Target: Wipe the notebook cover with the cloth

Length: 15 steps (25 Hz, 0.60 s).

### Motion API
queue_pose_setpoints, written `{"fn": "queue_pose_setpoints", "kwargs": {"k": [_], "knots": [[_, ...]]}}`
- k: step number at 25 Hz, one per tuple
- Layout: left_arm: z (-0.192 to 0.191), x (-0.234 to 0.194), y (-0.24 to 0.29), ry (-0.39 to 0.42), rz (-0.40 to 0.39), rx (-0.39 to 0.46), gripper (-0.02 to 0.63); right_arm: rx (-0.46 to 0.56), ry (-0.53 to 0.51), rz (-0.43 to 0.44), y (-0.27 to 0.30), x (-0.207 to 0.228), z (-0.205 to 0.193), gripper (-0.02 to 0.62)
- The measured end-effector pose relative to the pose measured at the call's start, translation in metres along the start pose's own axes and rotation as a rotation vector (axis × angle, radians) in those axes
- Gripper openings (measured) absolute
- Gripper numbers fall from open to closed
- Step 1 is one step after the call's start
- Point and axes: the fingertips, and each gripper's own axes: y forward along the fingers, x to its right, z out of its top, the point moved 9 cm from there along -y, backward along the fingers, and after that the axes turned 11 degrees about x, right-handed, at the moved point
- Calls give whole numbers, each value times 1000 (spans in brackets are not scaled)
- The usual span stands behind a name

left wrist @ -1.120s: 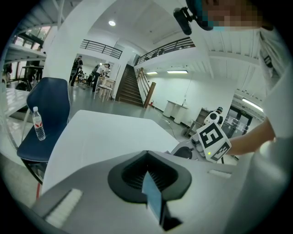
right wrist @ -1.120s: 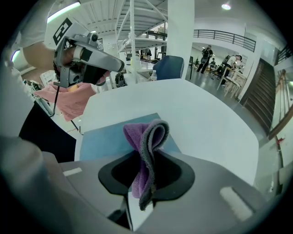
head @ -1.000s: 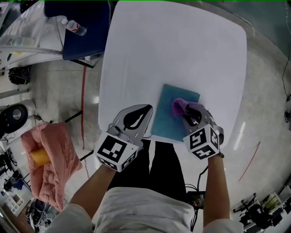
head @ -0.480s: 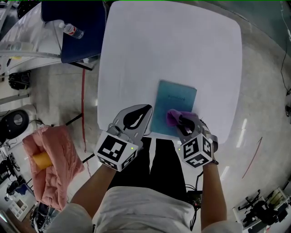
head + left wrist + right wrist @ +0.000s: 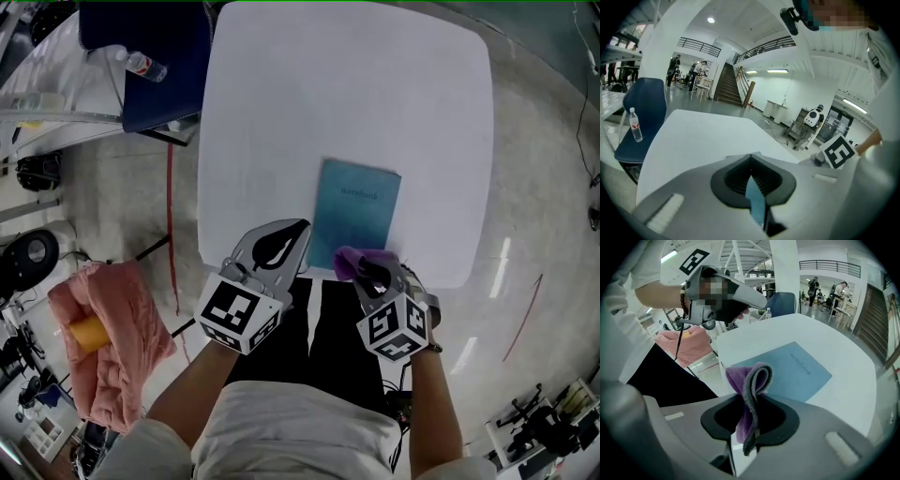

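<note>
A light blue notebook (image 5: 357,212) lies flat on the white table (image 5: 281,112), close to its near edge. My right gripper (image 5: 366,274) hangs over the notebook's near end, shut on a folded purple cloth (image 5: 351,262). In the right gripper view the cloth (image 5: 751,385) sticks up from between the jaws, and the notebook (image 5: 797,372) lies just beyond it. My left gripper (image 5: 298,231) hovers at the table's near edge, left of the notebook, shut with nothing in it. In the left gripper view only a thin sliver shows between its jaws (image 5: 751,164).
A blue chair (image 5: 141,56) with a water bottle (image 5: 147,66) on it stands at the table's far left. A pink bundle (image 5: 117,328) with a yellow object (image 5: 84,331) lies on the floor at my left. My legs are under the table's near edge.
My right gripper has drawn the cloth along the notebook cover toward me, from the far part to the near end. The left gripper has hardly moved.
</note>
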Motion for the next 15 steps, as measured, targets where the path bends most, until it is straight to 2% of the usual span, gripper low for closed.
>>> {"fn": "queue_pose_setpoints", "kwargs": {"k": [5, 15], "knots": [[2, 2, 0, 5, -4, 2, 1, -7, 7, 18, -3, -6, -3, 109], [2, -4, -6, 3, 5, 5, 1, 12, -3, -12, -13, 2, 9, 109]]}}
